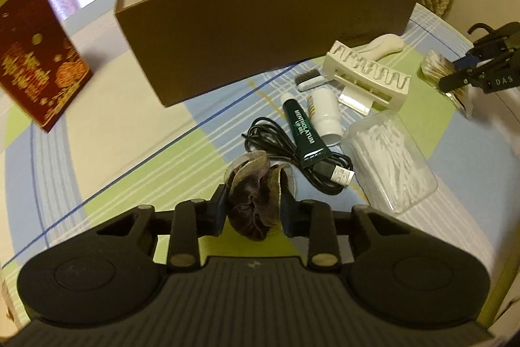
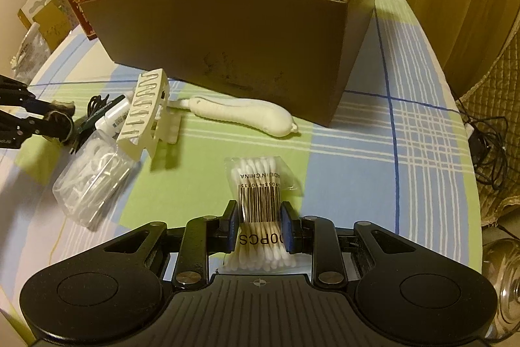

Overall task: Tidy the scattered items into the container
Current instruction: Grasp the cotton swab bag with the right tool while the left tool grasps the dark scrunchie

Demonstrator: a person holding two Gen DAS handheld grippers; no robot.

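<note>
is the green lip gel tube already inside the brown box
No, the green lip gel tube lies on the tablecloth across the black usb cable, in front of the brown box.

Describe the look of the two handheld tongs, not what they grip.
Both the left tongs and right tongs are matte black plastic with a ribbed grey base, two round side housings, silver pivot screws and dark blue finger pads. White lettering marks the right one's finger, seen from the left camera.

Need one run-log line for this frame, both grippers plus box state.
left gripper: shut on scrunchie | right gripper: shut on cotton swab pack | box: open, interior floor hidden | cable, lip gel tube: on table
</note>
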